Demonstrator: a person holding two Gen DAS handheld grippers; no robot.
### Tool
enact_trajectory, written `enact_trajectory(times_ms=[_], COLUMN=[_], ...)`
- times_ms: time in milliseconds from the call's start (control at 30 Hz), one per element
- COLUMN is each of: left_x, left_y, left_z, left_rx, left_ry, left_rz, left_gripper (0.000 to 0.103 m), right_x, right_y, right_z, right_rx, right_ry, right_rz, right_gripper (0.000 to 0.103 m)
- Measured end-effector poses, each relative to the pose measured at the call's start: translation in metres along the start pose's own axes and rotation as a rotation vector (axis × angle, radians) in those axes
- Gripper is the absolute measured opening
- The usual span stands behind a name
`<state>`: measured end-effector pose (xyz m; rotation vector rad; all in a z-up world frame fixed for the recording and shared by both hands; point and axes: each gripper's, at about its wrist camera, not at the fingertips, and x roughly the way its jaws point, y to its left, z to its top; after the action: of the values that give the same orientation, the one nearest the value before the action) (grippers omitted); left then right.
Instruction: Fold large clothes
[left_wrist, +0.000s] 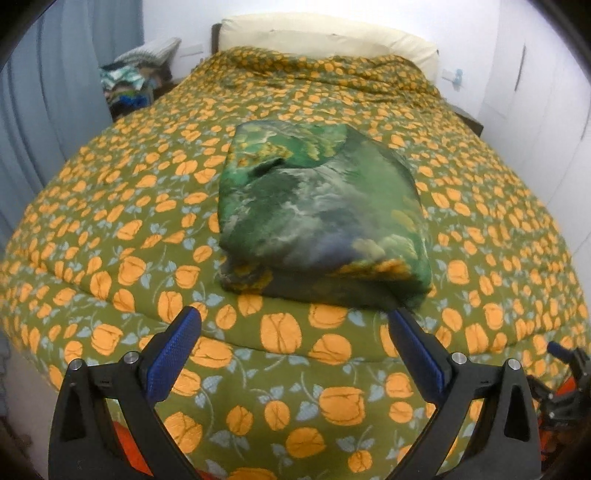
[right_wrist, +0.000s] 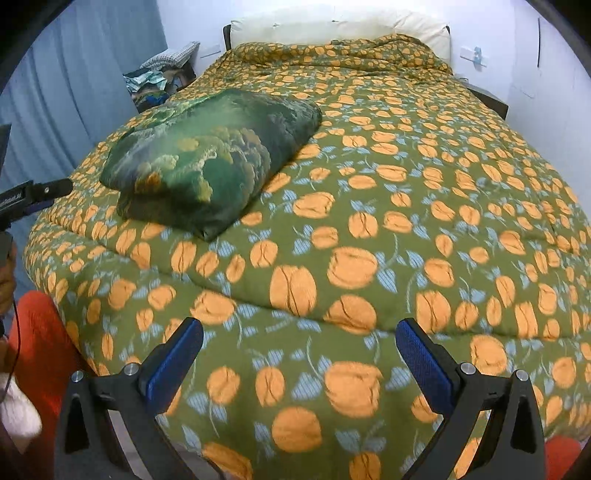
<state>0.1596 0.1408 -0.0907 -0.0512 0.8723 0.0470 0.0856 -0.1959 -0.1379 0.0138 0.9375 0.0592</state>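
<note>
So the green garment (left_wrist: 321, 214) is already a thick, puffy rectangular bundle, silky-looking with a swirly green, grey and yellow print, sitting on the quilted bedspread (left_wrist: 295, 387) toward the near end of the bed, left of centre in the right wrist view. That bedspread is olive with fat orange flowers and pale blue leaves, soft and lumpy. No readable writing anywhere. Left gripper (left_wrist: 295, 325) hovers just near the bundle's near edge, jaws spread wide and holding nothing; blue textured pads (left_wrist: 173, 354). Right gripper (right_wrist: 299, 336) hangs over bare bedspread, well apart from the bundle, jaws also spread and empty.
</note>
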Motion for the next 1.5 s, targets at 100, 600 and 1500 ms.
enact_trajectory(times_ms=[100,600,1500], left_x=[-0.005,-0.016,-0.016], left_y=[-0.006,-0.005,-0.006], left_z=[-0.001,-0.008,-0.008], left_rx=[0.013,0.026,0.046], left_ry=[-0.007,-0.037,-0.045], left_rz=[0.023,0.114,0.165], left_gripper=[0.102,0.101,0.102], right_x=[-0.004,-0.004,-0.004], right_y=[0.000,0.019,0.023], right_z=[-0.007,-0.007,-0.008], right_rx=[-0.005,-0.030,-0.030], right_ry=[-0.009,-0.009,0.001], right_rz=[-0.004,0.006,-0.008], right_gripper=[0.102,0.102,0.102])
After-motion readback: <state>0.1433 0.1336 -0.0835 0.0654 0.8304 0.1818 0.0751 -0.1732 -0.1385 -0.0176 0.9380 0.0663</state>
